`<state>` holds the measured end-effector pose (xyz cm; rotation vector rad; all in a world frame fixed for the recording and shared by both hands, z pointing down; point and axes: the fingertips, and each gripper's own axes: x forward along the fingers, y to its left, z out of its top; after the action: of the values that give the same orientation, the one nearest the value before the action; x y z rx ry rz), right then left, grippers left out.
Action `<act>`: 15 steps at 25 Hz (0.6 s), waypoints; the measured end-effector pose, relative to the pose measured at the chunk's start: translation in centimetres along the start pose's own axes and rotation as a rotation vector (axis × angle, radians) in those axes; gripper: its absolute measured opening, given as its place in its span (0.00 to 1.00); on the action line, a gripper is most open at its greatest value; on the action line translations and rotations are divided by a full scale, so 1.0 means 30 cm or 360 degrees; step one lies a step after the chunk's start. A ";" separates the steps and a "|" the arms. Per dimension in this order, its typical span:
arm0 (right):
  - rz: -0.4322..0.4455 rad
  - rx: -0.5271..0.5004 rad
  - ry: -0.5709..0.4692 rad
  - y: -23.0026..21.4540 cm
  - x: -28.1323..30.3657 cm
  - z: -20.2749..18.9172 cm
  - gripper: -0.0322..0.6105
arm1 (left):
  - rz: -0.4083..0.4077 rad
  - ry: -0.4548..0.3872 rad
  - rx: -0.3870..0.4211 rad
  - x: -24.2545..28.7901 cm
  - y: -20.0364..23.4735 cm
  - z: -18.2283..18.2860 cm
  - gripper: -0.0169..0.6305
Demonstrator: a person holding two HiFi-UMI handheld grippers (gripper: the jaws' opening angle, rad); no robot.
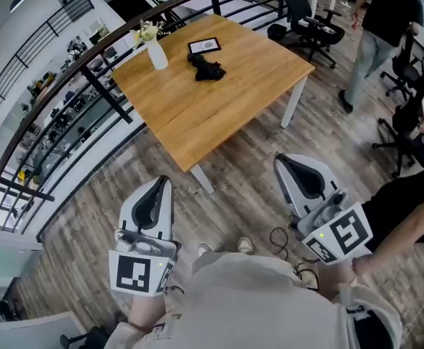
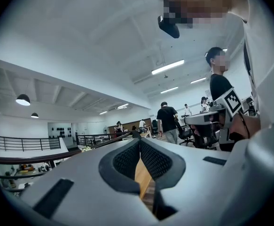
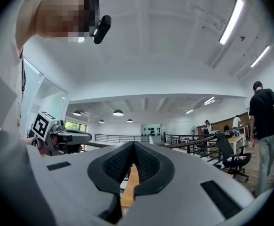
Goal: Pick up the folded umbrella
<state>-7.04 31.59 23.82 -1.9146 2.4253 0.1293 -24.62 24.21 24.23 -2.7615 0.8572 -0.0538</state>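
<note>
The folded umbrella [image 1: 206, 68] is a small black bundle lying on the far part of a square wooden table [image 1: 197, 115]. Both grippers hover over the floor well short of the table, near the person's body. My left gripper [image 1: 162, 182] points towards the table's near corner, its jaws shut with nothing between them. My right gripper [image 1: 283, 158] is to the right of that corner, also shut and empty. In the left gripper view the left gripper [image 2: 139, 141] has its pads meeting at the tip. The right gripper view shows the same of the right gripper [image 3: 133, 145].
On the table near the umbrella stand a white vase with flowers [image 1: 156, 51] and a small framed picture [image 1: 204, 46]. A black railing [image 1: 66, 93] runs along the table's left side. Office chairs [image 1: 306, 17] and a standing person [image 1: 379, 35] are at the far right. Cables [image 1: 278, 238] lie on the floor.
</note>
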 end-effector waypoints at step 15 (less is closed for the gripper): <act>-0.0117 0.0047 -0.0038 -0.128 -0.063 -0.014 0.59 | -0.0052 0.0032 -0.0059 0.095 -0.059 -0.019 0.06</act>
<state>-2.87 32.49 24.28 -1.9750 2.3252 0.1117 -21.36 23.90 25.12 -2.8142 0.8262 -0.0725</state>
